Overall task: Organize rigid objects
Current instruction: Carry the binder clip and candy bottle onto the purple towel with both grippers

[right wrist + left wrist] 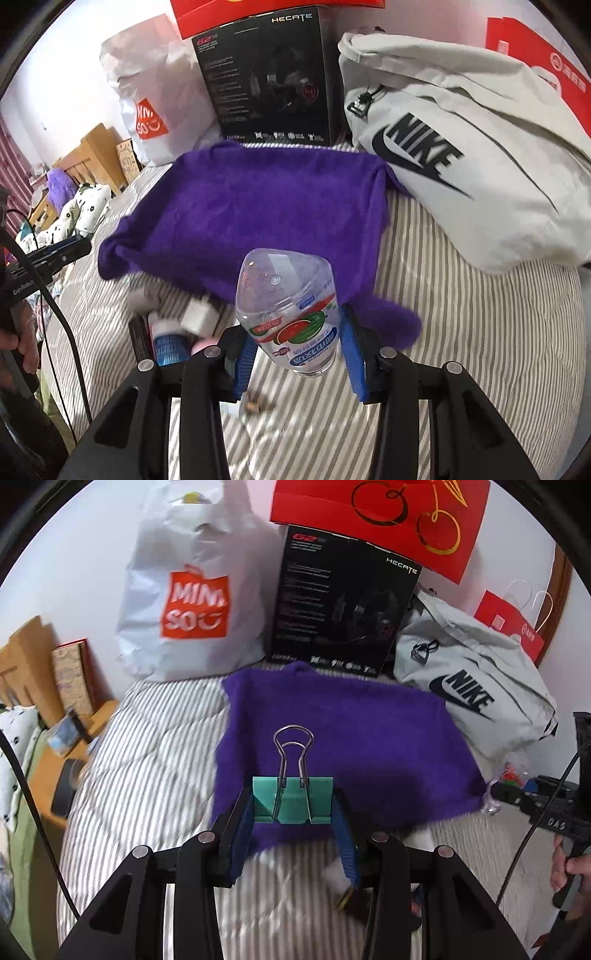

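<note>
Left tongs (293, 814) clamped on a teal metal binder clip (291, 799), its wire handles upright, held above the near edge of a fuzzy purple cloth (351, 731) spread on the grey-striped bed (147, 738). Right tongs (295, 345) closed around a clear plastic bottle with a watermelon label (290, 310), held above the cloth's near corner. Small blurred items (177, 325) lie on the bed just left of the bottle. Along the bed's far edge: a white Miniso plastic bag (195, 602), a black Hecate box (343, 602) and a grey Nike bag (469, 694).
</note>
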`<state>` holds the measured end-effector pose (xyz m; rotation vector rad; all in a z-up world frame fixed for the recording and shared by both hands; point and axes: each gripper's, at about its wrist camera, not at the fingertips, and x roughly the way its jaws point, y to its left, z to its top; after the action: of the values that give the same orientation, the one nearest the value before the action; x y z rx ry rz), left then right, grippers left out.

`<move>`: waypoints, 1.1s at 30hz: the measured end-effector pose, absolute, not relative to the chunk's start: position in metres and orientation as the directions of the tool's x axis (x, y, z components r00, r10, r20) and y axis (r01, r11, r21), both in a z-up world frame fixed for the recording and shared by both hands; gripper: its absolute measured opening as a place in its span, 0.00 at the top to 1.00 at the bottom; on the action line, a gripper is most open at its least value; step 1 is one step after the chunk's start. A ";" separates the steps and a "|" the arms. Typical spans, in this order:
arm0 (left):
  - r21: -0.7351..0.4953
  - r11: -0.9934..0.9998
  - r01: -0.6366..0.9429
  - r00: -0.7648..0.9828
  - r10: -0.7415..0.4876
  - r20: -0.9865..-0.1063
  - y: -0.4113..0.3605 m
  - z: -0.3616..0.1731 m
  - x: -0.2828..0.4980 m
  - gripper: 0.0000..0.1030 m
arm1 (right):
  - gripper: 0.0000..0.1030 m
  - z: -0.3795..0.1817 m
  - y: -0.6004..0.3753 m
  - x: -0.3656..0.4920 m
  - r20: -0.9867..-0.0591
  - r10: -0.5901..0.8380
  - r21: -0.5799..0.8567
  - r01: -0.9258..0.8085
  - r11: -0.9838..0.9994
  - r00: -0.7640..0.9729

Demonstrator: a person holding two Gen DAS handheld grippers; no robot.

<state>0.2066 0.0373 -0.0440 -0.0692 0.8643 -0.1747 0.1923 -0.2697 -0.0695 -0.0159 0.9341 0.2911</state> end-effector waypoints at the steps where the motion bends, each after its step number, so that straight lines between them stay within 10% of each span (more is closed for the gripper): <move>1: -0.128 0.983 0.129 0.637 -0.181 -0.749 0.035 -0.044 0.213 0.62 | 0.59 -0.068 -0.269 0.200 -0.794 0.243 0.116 -0.254 0.960 0.558; 33: -0.075 0.991 0.115 0.511 -0.124 -0.851 -0.007 -0.123 0.351 0.62 | 0.60 -0.122 -0.228 0.377 -0.877 0.137 0.004 -0.279 0.960 0.460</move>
<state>0.3515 -0.0070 -0.1226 -0.0094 1.0242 -0.1434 0.3772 -0.2278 -0.1215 -0.1477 1.0632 0.2572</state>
